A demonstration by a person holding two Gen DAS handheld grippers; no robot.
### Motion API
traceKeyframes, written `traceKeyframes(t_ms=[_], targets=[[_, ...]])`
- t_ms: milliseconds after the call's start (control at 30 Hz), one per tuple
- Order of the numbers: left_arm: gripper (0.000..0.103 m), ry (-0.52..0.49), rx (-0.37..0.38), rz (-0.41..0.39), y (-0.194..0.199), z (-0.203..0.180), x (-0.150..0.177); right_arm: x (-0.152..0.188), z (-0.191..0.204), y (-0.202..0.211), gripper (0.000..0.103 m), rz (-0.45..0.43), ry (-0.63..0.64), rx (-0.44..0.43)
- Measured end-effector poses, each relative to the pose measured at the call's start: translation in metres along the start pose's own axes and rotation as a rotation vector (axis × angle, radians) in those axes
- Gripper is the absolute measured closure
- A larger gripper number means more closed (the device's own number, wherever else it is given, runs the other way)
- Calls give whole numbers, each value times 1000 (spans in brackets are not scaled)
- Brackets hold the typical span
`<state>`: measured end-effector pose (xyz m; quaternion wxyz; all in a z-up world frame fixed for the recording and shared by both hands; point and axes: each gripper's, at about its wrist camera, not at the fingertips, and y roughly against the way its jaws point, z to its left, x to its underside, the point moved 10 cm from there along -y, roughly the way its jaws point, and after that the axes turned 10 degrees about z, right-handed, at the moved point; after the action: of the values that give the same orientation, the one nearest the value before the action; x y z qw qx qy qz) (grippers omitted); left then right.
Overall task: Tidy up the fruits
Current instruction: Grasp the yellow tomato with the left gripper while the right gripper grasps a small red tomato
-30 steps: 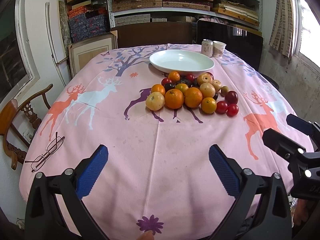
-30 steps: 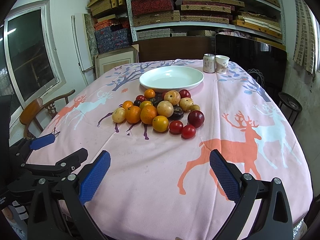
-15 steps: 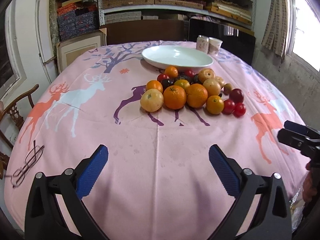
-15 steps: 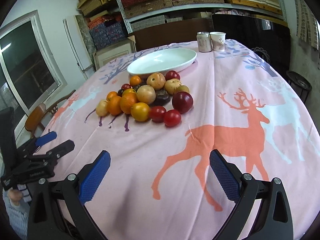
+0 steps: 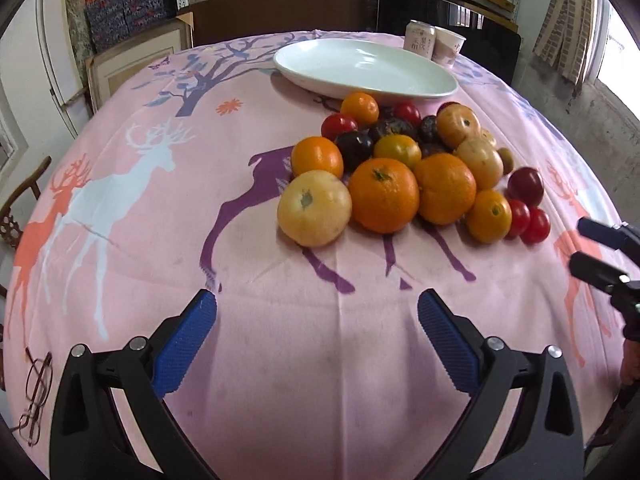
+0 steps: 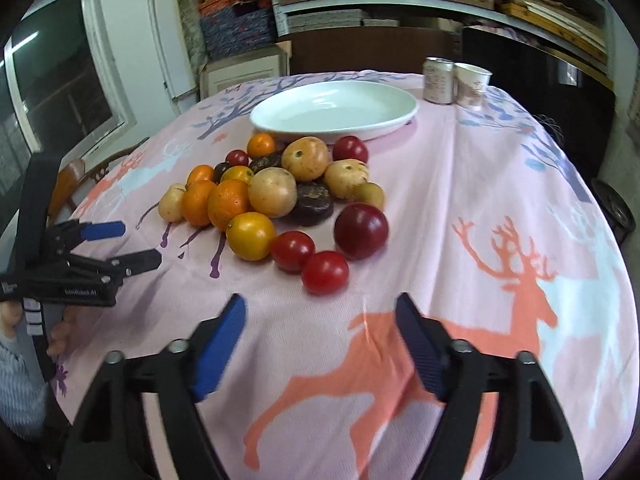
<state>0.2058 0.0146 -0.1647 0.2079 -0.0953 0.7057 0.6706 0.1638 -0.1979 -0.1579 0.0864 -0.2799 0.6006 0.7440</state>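
A pile of fruit lies mid-table on the pink deer-print cloth: a large orange (image 5: 384, 196), a pale yellow fruit (image 5: 314, 208), dark plums and red tomatoes. Behind the pile stands an empty white plate (image 5: 364, 68) (image 6: 332, 108). My left gripper (image 5: 316, 312) hangs open over bare cloth just short of the pile and holds nothing; it also shows at the left edge of the right wrist view (image 6: 132, 245). My right gripper (image 6: 320, 304) is closing, with nothing between its jaws. It hovers just before a red tomato (image 6: 325, 272) and a dark red plum (image 6: 360, 232).
A drink can (image 5: 419, 38) and a paper cup (image 5: 450, 46) stand behind the plate. Eyeglasses (image 5: 36, 392) lie at the table's near left edge. A wooden chair (image 5: 20, 200) stands to the left. Shelves of boxes fill the back wall.
Both grippers have come forward and down toward the fruit pile, which now looks larger. The right gripper's jaws have narrowed. The fruit has not moved.
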Motion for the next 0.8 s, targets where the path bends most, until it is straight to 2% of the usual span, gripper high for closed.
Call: traceKeyframes(t_ms=[100,200,267,333,433,567,600,633,700,800], targets=[[4,13,13,33,-13,8,-13,-8,1,-17,37,38,-3,-19],[4,20,1,28,-21,17,-29,-13,-2,-26,37,64,-31,-55],[13,9,-24,6,-23,21,-39,-16,-10,-29,37,66,-50,-61],[31,-4,-19,-6,-24,21,-45,-15,-13,-32,37,80,-68,-76],[45,-20,-4,-25,-25,19,-50,-18,-14,-33,37,75,-69,-82],[52,-33,25,-33,-26,16,-48,-23,-12,-36,37,76,-65,-89],[59,-37,49,-29,-26,14,-47,-24,-12,-36,40,75,-67,-93],[62,-42,59,-28,-26,12,-47,-25,-12,-36,43,75,-68,-93],[62,-58,38,-37,-25,9,-46,-24,-13,-36,56,73,-71,-93],[62,-57,38,-40,-25,8,-45,-26,-15,-37,60,75,-82,-97]])
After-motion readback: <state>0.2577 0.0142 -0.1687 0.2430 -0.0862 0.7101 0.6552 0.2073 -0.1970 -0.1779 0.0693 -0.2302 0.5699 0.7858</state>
